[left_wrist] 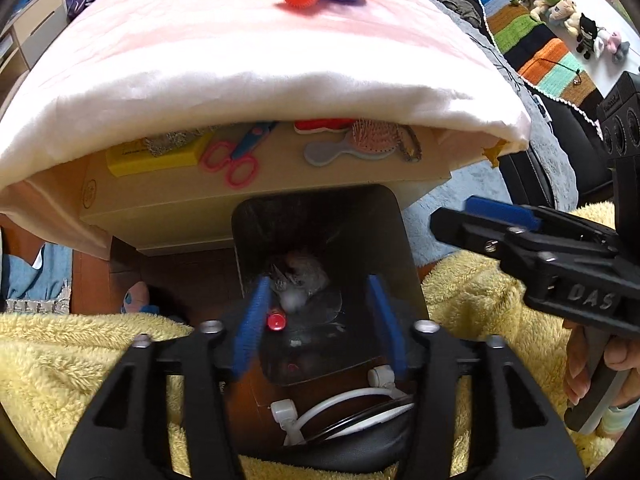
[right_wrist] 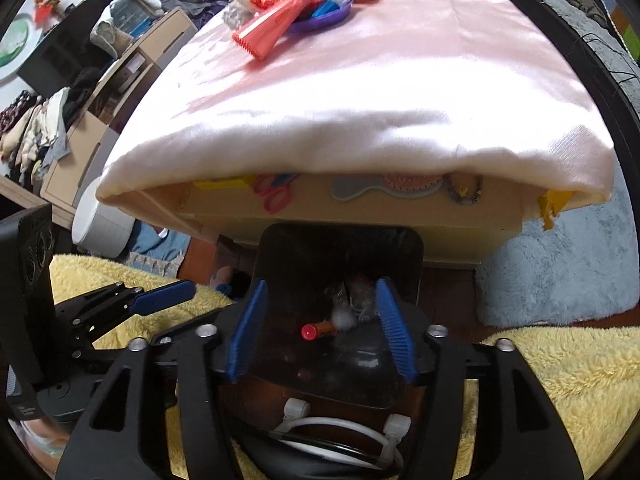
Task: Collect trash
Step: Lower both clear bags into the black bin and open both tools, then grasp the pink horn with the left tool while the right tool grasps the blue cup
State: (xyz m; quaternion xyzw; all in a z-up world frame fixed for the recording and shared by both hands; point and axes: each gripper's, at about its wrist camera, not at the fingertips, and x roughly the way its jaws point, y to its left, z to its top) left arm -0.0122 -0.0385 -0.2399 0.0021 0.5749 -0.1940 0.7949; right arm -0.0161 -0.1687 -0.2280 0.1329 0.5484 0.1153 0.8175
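Below table, black bin (left_wrist: 396, 240) holds crumpled wrappers (left_wrist: 300, 276).

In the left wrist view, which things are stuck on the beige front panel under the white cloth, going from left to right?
Yellow block → pink-handled scissors → grey-handled hairbrush → beaded chain → yellow star at the right corner. A red piece above the brush is mostly hidden by the cloth, so I leave it out.

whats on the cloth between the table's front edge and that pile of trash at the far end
Nothing: in both wrist views the pink cloth is bare from its front edge to the trash pile.
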